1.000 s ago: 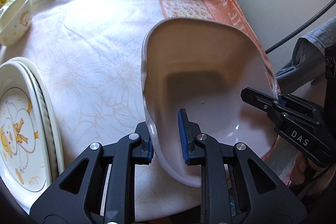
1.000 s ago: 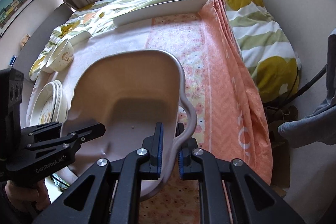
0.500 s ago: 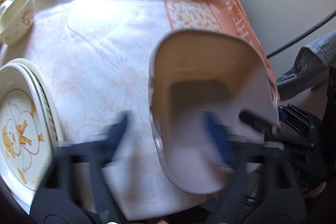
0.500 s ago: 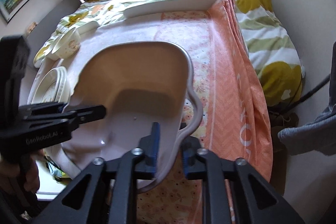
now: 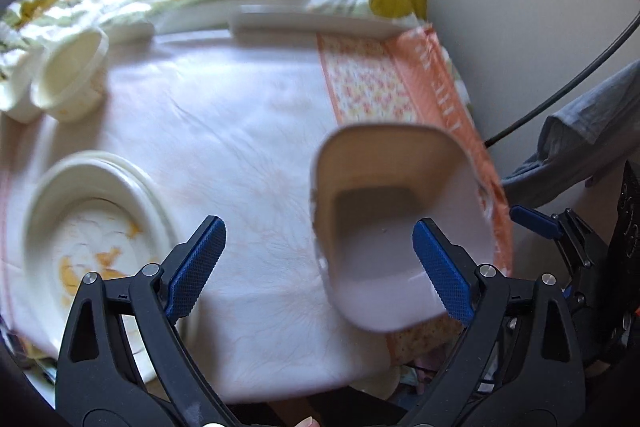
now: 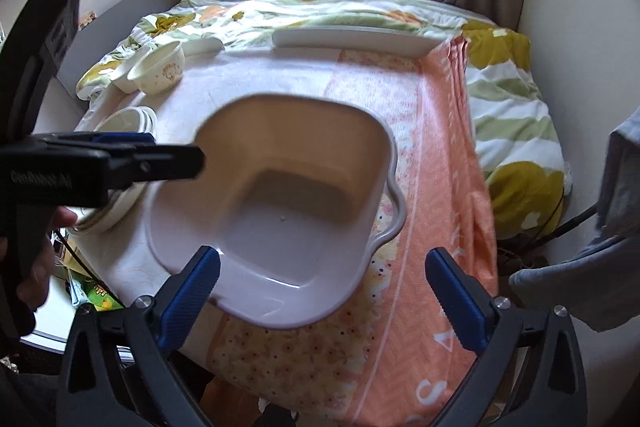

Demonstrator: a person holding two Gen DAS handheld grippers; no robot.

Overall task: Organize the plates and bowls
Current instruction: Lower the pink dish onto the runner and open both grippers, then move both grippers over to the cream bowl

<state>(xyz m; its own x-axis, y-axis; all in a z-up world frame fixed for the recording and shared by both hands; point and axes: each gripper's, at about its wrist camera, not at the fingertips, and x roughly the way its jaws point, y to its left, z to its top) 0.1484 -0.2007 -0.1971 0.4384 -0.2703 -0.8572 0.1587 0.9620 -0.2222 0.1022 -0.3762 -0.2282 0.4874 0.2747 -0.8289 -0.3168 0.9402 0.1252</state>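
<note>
- The square dish (image 6: pixel 276 223) sits in the middle of the right wrist frame, at the near edge of the cloth-covered surface (image 5: pixel 224 131). It lies partly on the orange towel (image 6: pixel 436 187), with no jaw touching it.
- The right gripper (image 6: pixel 322 291) has its jaws spread wide and holds nothing. The dish's near corner lies between them.
- The left gripper (image 5: pixel 320 267) is also wide open and empty. One blue pad overlaps the dish in that picture, though blur makes contact hard to judge.
- The stacked plates (image 5: pixel 88 235) lie at the lower left of the left wrist frame, and two small bowls (image 5: pixel 68 83) at the upper left.
- For the next pick, I would centre the jaws over one rim, close firmly, then lift level.
- The dish's near part seems to overhang the edge, so avoid nudging it.
</note>
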